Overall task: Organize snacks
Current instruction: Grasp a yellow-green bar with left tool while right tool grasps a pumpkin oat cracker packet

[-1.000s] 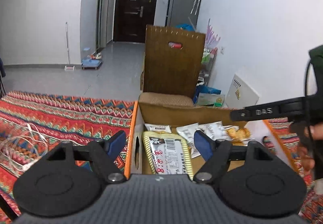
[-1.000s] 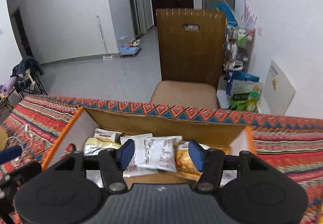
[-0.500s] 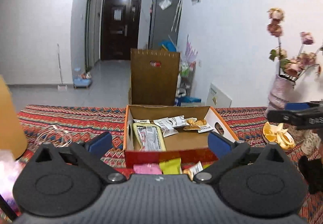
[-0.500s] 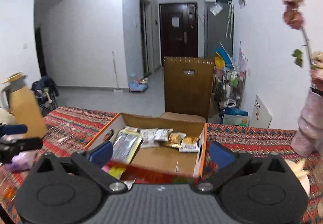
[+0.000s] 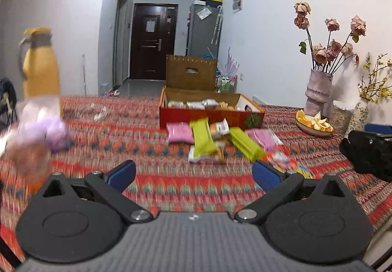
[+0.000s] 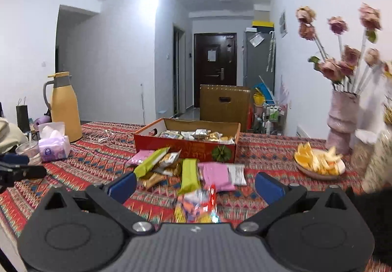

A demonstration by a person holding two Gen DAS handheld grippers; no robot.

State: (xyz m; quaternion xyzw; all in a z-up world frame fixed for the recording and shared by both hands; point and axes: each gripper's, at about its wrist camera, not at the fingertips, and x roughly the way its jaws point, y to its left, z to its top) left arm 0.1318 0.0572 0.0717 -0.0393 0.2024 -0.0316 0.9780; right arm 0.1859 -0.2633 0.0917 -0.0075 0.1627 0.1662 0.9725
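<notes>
Lying lengthwise toward the box (image 6: 186, 147), green snack bar (image 6: 188, 175) (both hand-held grippers wide, empty).

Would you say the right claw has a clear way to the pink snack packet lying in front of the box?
Probably yes: the right claw is open and empty, and the pink packet lies uncovered just ahead.

The left gripper (image 5: 193, 174) has a grey ribbed body with a small white mark at its front edge, two round black housings each with a raised disc, and black angled link arms pinned by silver screws. Its fingertips (image 5: 122, 173) carry blue pads. The right gripper (image 6: 196, 183) is built alike: grey ribbed middle, black discs, triangular cut-outs in the arms, silver screws, blue pads (image 6: 269, 187)
</notes>
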